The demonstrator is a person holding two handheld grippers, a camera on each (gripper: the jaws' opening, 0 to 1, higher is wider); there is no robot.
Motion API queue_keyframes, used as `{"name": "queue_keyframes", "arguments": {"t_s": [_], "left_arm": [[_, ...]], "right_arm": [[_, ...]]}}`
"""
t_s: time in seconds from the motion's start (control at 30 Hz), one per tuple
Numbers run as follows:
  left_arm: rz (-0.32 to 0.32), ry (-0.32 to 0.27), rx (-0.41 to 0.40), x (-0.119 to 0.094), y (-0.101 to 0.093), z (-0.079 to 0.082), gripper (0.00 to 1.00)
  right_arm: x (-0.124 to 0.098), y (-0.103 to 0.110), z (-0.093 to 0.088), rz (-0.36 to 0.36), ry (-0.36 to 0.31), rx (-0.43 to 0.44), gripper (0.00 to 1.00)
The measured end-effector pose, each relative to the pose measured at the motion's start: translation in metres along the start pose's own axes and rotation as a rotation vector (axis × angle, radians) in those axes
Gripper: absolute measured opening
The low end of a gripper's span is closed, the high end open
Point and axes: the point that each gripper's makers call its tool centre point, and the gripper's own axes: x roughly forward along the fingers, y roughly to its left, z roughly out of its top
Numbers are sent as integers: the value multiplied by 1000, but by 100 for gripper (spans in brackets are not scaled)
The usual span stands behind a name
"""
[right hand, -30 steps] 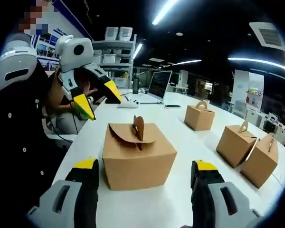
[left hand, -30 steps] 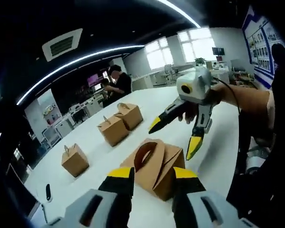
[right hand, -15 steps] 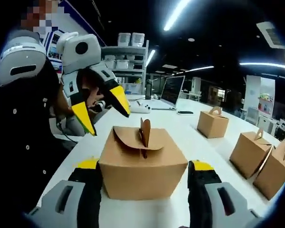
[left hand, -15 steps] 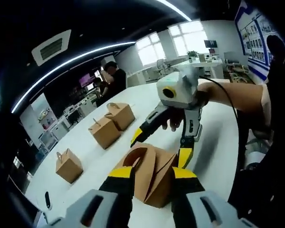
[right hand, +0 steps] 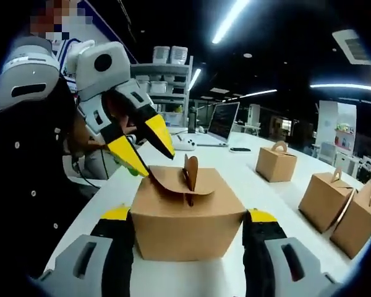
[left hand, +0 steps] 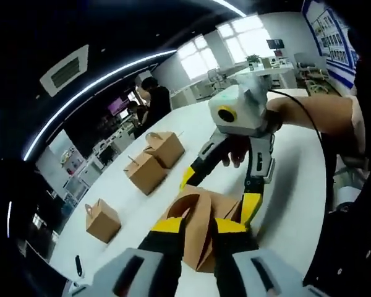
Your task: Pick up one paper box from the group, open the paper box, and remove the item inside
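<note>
A brown paper box (right hand: 187,232) with curved top flaps and an upright handle tab (right hand: 190,171) stands on the white table (right hand: 269,207). My right gripper (right hand: 190,215) straddles its body, and each jaw lies against a side wall. My left gripper (right hand: 159,163) reaches in from the left, fingers slightly apart, and its lower yellow fingertip (right hand: 142,168) touches the edge of the raised flap. In the left gripper view, the same box (left hand: 227,204) sits under my left gripper (left hand: 199,226), whose jaws flank the looped flap (left hand: 191,213). The right gripper (left hand: 217,195) flanks the box there.
Three more closed boxes (right hand: 275,164) (right hand: 318,189) (right hand: 352,213) stand farther along the table. They also appear as boxes (left hand: 164,147) (left hand: 145,172) (left hand: 102,219). A laptop (right hand: 219,120), a mouse (right hand: 185,143) and shelving (right hand: 161,80) lie behind. A person (left hand: 156,102) stands at the far end.
My left gripper has dropped to the box's flap and its jaws have narrowed around it. My right gripper has moved in until the box sits between its jaws.
</note>
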Motion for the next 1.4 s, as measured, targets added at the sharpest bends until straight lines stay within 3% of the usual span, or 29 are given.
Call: {"name": "queue_keyframes", "arguments": {"t_s": [0.13,0.23,0.33,0.5,0.67,0.97,1.2,1.27,1.4], "left_arm": [[58,54,121,6,-3,-4,17],[96,65,157,8,0,-5,16],[85,54,155,6,-5,-3,9],[107,34,183,7,2,-1,6],[129,-1,154,6,5,3,5],[250,-125,31,-6,21,4,4],[303,-239,-137,-19,33,-1,4],[306,-281,-221,-23,37,-4,4],[317,-314,-301,-29,45,-12,4]], "right_arm": [[0,1,1,-2,4,-4,71],[1,1,0,-1,7,-10,71],[0,0,0,-4,4,-3,71],[0,-1,1,-14,-5,10,70],[-1,-2,1,-19,-10,12,70],[-1,-3,2,-33,-24,23,70],[-1,-3,2,-35,-21,22,70],[-1,-3,2,-37,-21,22,70],[0,-2,2,-39,-21,20,70]]}}
